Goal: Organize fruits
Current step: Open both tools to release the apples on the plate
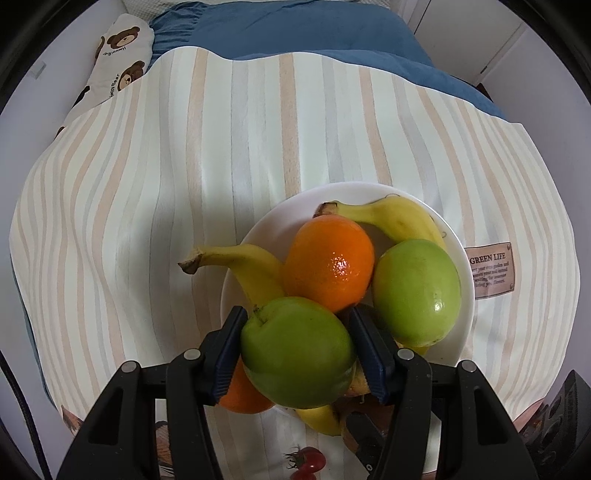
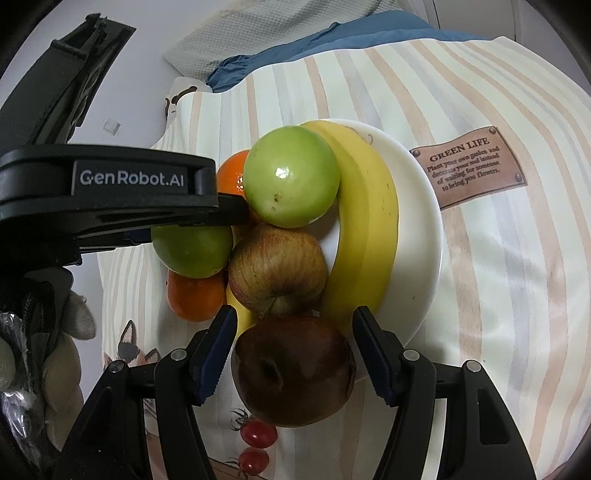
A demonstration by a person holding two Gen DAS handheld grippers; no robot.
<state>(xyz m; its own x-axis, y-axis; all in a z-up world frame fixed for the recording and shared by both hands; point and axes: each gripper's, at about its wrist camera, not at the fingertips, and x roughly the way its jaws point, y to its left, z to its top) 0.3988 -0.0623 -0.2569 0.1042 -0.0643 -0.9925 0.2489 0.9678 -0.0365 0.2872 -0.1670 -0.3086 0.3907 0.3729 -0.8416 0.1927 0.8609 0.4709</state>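
Nearest of all, the left tool (image 1: 297, 350) is pointing down and clamping a green apple (image 1: 297, 352) between its blue pads, jaws partly spread to the fruit's width, just over the near-left edge of the white plate (image 1: 463, 258). Under that apple an orange (image 1: 240, 395) is peeking out. The right tool (image 2: 293, 354) is standing with a dark red apple (image 2: 295, 373) between its jaws at the plate's near rim; the left pad is touching it, while whether the right pad is pressing I cannot tell. Two cherry tomatoes (image 2: 258, 434) are lying on the striped cloth (image 1: 147, 184) just nearer than the plate. Farther in, a striped red apple (image 2: 277, 269), a second orange (image 1: 328, 258), another green apple (image 1: 417, 288) and bananas (image 1: 399, 218) are crowding the plate. A brown label (image 1: 489, 269) is sitting right of it. Beyond, a blue blanket (image 1: 295, 33) is covering the bed.
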